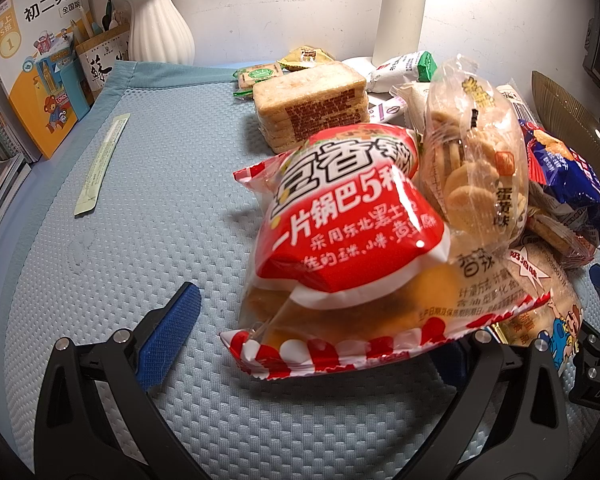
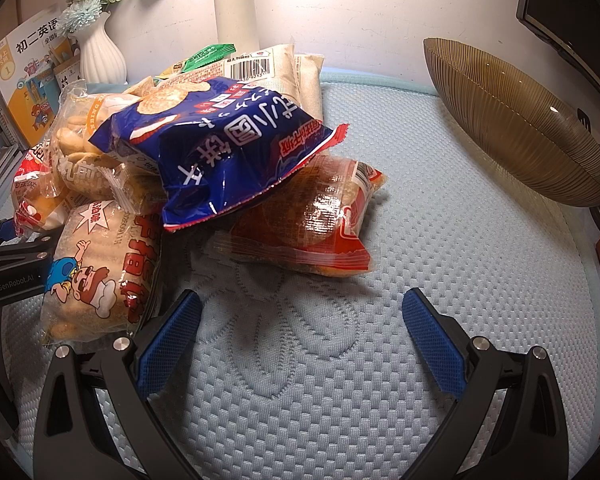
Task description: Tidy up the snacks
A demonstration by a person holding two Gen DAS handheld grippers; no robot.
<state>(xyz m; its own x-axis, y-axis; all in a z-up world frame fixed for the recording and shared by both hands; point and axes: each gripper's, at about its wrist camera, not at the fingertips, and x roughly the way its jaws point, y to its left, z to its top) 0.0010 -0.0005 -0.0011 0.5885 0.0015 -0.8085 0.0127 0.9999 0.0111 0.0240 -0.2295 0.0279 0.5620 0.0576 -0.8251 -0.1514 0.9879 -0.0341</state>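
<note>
A heap of snack packets lies on the blue mat. In the left wrist view a red-and-white crisp bag fills the space between the fingers of my left gripper, which is open. The bag's lower edge covers the right finger. Behind it are a clear bag of round biscuits and a stack of crackers. My right gripper stands open over bare mat, just short of a red packet and a blue bag. A cartoon-printed bag touches its left finger. A brown ribbed bowl stands to the right.
A white vase, a textbook and a pen holder line the back left. A lamp post rises behind the heap. A long sachet lies on the mat's left. A dark monitor is at the back right.
</note>
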